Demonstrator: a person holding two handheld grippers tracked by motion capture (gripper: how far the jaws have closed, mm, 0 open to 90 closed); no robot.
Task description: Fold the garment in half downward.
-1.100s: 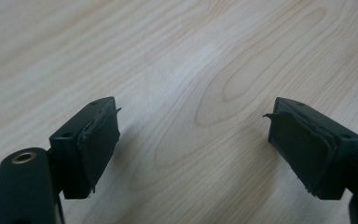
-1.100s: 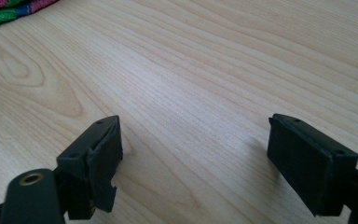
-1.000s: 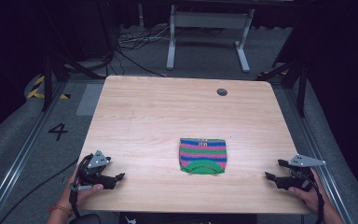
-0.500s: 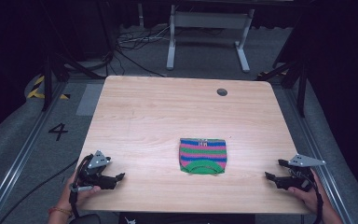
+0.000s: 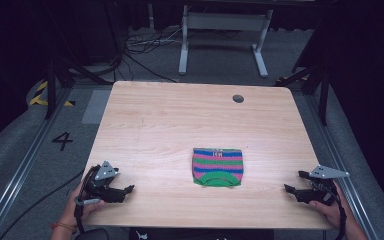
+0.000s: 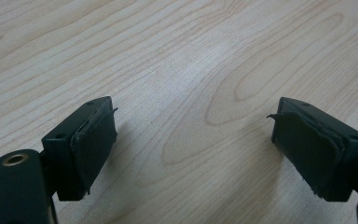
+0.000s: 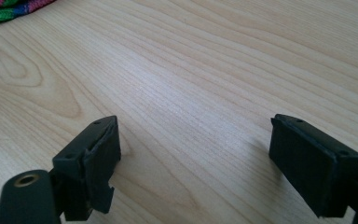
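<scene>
A folded knit cloth (image 5: 217, 166) with green, pink and blue stripes lies flat on the wooden table (image 5: 180, 125), a little right of the middle and toward the near edge. My left gripper (image 5: 129, 190) rests at the near left corner, well to the left of the cloth, open with bare wood between its jaws (image 6: 193, 135). At the near right edge my right gripper (image 5: 292, 183) stands open over bare wood (image 7: 193, 140), its tips pointing left at the cloth. A corner of the cloth (image 7: 9, 10) shows at the top left of the right gripper view.
A round dark hole (image 5: 238, 98) sits in the table's far right part. Beyond the far edge stand a grey metal frame (image 5: 220, 35) and loose cables (image 5: 140, 50) on the floor. A floor rail with a painted number (image 5: 62, 141) runs along the left.
</scene>
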